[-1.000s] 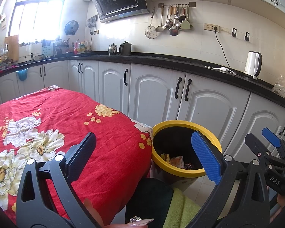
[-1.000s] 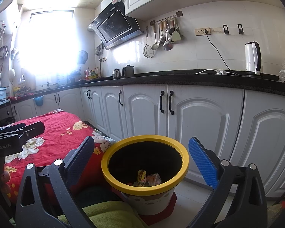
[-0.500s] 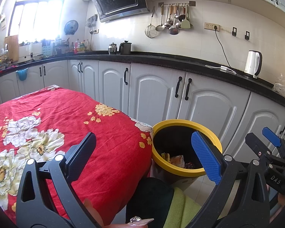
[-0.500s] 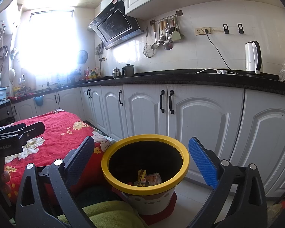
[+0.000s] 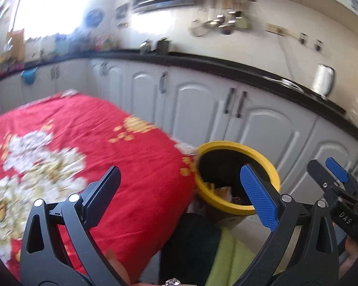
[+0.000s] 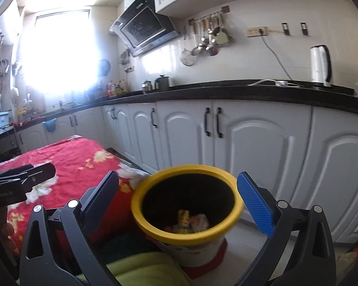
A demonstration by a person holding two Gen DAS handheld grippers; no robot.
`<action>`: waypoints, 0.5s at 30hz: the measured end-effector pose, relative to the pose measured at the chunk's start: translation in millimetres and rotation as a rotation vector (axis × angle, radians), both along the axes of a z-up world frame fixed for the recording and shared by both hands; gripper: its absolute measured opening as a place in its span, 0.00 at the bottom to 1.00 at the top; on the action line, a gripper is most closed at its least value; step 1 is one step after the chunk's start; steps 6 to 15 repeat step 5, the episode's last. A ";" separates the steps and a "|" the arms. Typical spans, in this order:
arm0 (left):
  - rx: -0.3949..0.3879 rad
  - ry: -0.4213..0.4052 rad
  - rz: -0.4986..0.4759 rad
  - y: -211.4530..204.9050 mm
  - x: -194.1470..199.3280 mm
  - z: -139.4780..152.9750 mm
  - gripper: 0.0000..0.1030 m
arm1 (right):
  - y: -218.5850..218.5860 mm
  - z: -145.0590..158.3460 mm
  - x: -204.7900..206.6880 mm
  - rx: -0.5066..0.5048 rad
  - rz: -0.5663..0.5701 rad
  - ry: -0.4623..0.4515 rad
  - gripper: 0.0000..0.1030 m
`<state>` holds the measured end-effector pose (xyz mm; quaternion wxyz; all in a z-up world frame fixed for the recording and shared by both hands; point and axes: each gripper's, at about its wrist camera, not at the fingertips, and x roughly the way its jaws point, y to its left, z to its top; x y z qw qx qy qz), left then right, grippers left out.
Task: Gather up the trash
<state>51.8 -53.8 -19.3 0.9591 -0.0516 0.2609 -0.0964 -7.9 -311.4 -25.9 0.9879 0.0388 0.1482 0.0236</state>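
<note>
A: Where's the rubbish?

B: Crumpled wrappers (image 6: pixel 191 221) lie at the bottom of the round yellow-rimmed waste bin (image 6: pixel 187 234), which stands on the floor by the white cupboard doors (image 6: pixel 257 147), just beside the table with the red flowered cloth (image 5: pixel 88 152).

A: And the tools?

B: The right gripper (image 6: pixel 179 201) hangs above and in front of the bin, jaws spread wide with nothing between them; the bin's mouth shows in the gap. The left gripper (image 5: pixel 181 196) is over the table's edge, jaws equally wide and empty, the bin off to its right, behind its blue pad (image 5: pixel 259 195).

A: Anything else?

B: A white electric kettle (image 6: pixel 319 65) sits on the black worktop (image 6: pixel 226 90). The left view is blurred.
</note>
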 end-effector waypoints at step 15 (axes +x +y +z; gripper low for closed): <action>0.038 0.064 0.330 142.3 -7.4 6.6 0.89 | 114.4 29.8 52.0 0.032 0.296 0.040 0.94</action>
